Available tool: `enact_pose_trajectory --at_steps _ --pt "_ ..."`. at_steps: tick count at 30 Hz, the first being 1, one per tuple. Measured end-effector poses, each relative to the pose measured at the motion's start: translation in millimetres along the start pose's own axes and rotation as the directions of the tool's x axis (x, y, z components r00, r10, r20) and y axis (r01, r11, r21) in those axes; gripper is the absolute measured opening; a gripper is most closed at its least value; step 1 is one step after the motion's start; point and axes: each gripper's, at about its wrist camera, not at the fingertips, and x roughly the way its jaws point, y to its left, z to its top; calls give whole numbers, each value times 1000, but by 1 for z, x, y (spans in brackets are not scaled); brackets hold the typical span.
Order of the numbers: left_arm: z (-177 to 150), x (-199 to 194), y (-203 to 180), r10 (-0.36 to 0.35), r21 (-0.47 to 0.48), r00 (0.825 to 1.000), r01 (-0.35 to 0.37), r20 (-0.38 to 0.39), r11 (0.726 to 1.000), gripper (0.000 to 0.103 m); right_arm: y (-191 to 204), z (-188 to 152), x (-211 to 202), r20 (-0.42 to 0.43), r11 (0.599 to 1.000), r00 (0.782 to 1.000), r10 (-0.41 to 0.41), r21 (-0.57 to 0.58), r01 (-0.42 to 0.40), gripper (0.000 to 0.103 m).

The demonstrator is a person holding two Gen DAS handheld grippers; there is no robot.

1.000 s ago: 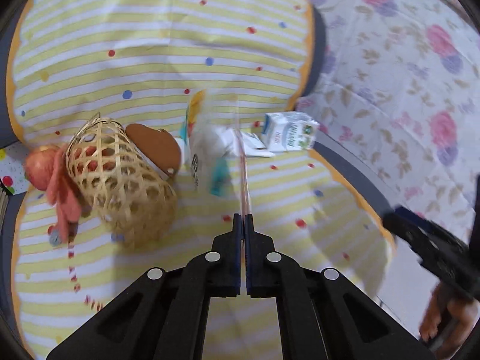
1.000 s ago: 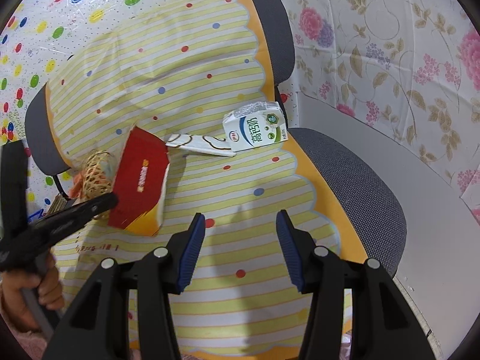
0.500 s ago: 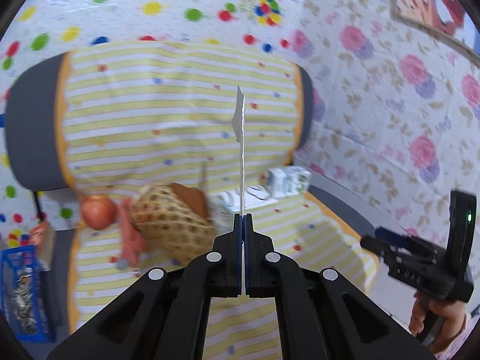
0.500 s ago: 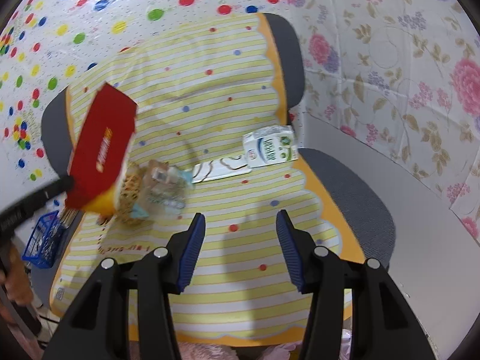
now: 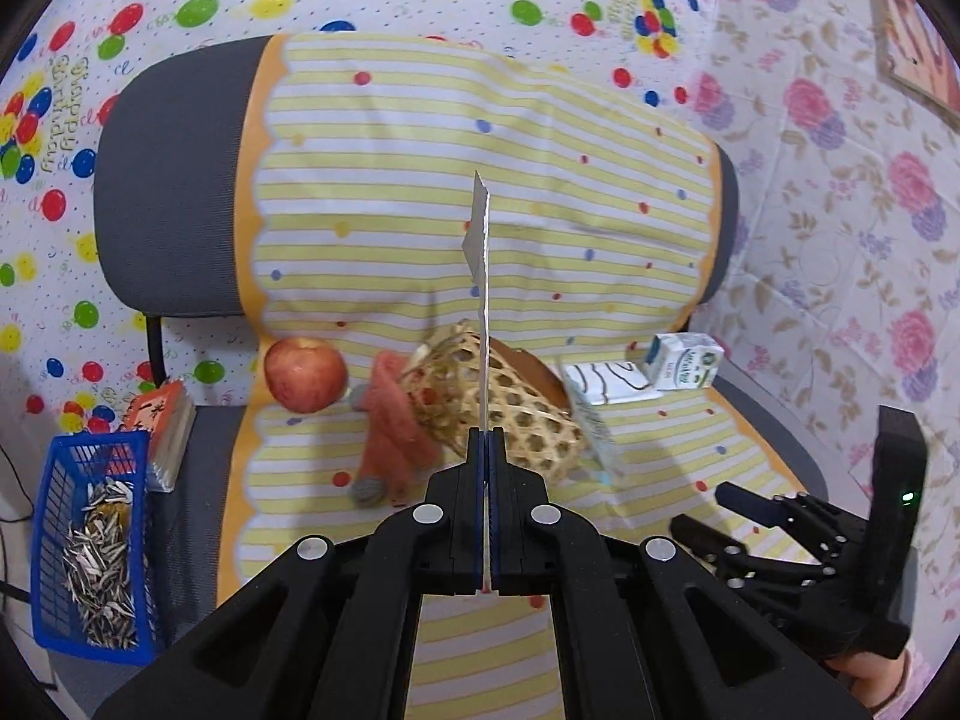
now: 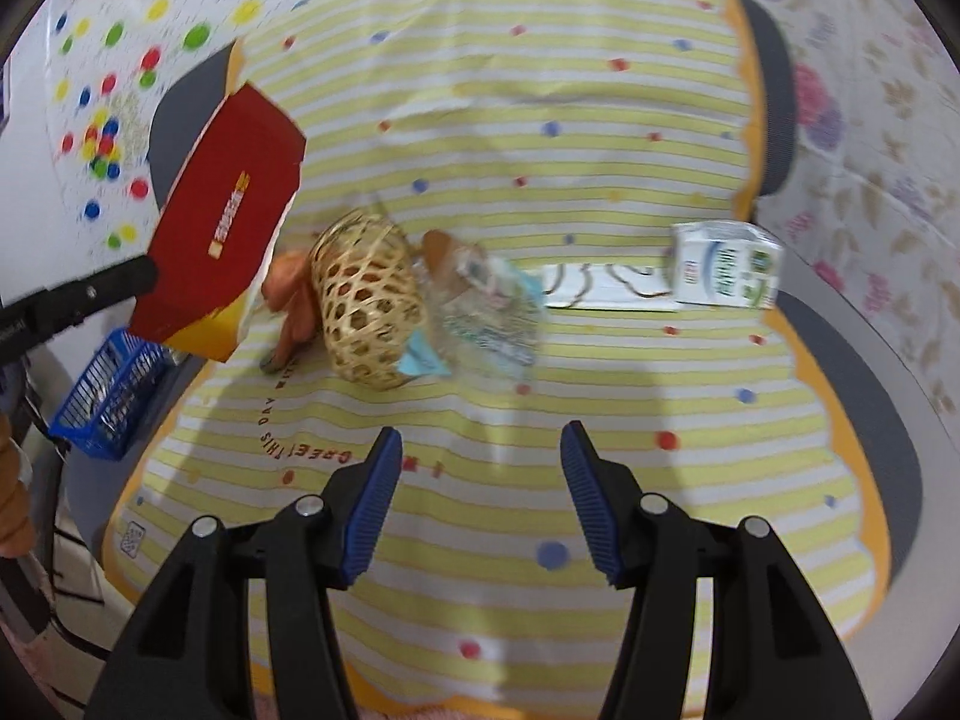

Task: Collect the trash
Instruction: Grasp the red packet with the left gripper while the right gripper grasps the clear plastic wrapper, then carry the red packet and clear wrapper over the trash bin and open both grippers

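My left gripper is shut on a flattened red cardboard box, held in the air left of the chair; its own view shows the box edge-on as a thin white strip. On the striped seat lie a small milk carton, a flat white wrapper and a crumpled clear plastic bag. My right gripper hovers above the seat's front, jaws opening, with nothing between them.
A wicker basket lies on its side on the seat, beside an orange knitted toy and an apple. A blue crate of seed shells stands left of the chair. Patterned sheets cover the walls behind.
The left gripper has risen and pulled back from the seat with the red box. The right gripper has swung left toward the basket and clear bag, its jaws slightly wider.
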Motion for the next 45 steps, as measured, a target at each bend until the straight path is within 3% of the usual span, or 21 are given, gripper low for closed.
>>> enact_pose_trajectory --at_steps 10,13,14,15,17,21,25,34,45 --pt "5 13 14 -3 -28 1000 3 -9 1000 1 33 24 70 -73 993 996 -55 -109 47 52" --pt "3 11 11 -7 -18 1000 7 -7 1000 1 37 31 79 -73 986 993 -93 -147 82 34" --pt "2 10 9 -8 -10 1000 8 -6 1000 1 36 32 77 -70 983 991 -111 -154 99 16" --pt "0 7 5 -13 0 1000 13 -4 1000 1 34 34 70 -54 983 992 -118 -149 109 6" --pt "-4 2 0 -28 17 1000 28 -2 999 1 27 34 48 -2 988 994 -108 -112 108 2" --pt "-15 -12 -26 -84 61 996 84 -2 995 1 -3 29 -18 82 999 995 -54 6 54 2" --pt "-29 -22 -58 -144 109 989 145 -18 983 1 -25 11 -68 116 996 992 -54 70 46 2" --pt "-74 -34 -129 -278 198 956 292 -92 936 1 -52 -50 -143 128 981 982 -141 152 121 2" --pt "-140 -54 -194 -389 305 896 440 -215 845 1 -67 -130 -203 76 934 954 -290 239 265 2"
